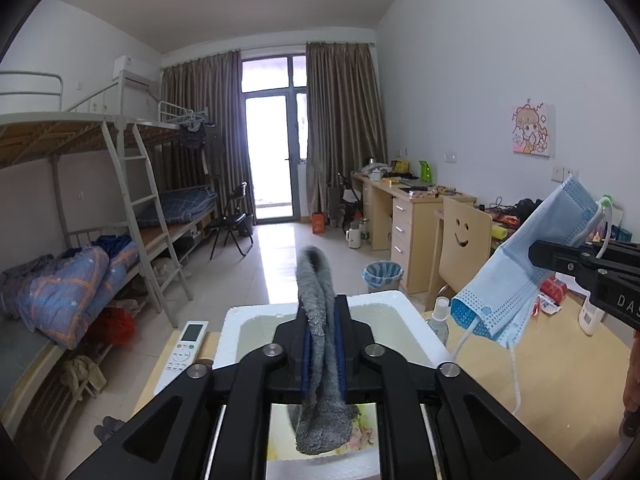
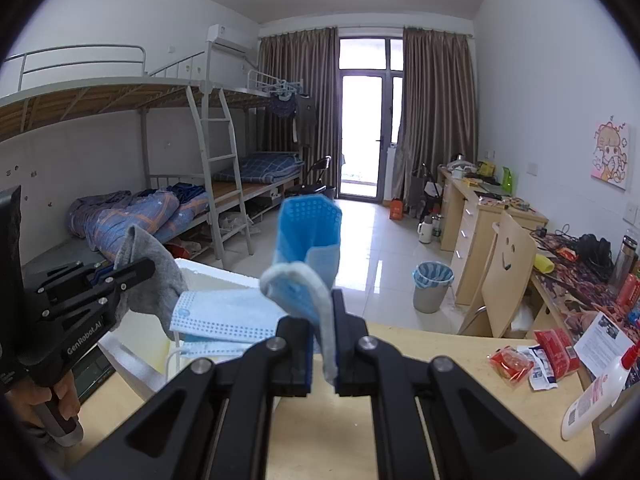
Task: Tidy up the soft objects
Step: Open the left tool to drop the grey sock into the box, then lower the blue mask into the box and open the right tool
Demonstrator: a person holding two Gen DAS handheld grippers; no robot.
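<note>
**Soft goods in hand: one sock, one mask, both over the foam box**

Left gripper (image 1: 322,344): jaws clamped on a grey sock (image 1: 316,320), folded double; loop end stands up past the fingertips, toe end hangs below. Held above the white foam box (image 1: 394,300) at the near edge of the table (image 1: 560,376). Judged light, limp and fuzzy, so unlikely to slip; a mid-length pinch suits it, though both ends will flop on release.

Right gripper (image 2: 322,340): jaws pressed together on a blue mask (image 2: 306,240), caught near one pleated edge, the body rising beyond the tips. Judged very light, thin and creasing easily; the pleated body is the safer hold, since the ear loops stretch and snag.

Left view only: the mask's full length, hanging askew to the right with white loops (image 1: 516,376) dangling; a remote (image 1: 186,346) left of the box; a spray bottle (image 1: 440,316) to its right.

Right view only: more masks (image 2: 224,320) lying flat at the box, just beyond the grippers; red packets (image 2: 532,358) and a white bottle (image 2: 596,396) at the right of the table.
</note>
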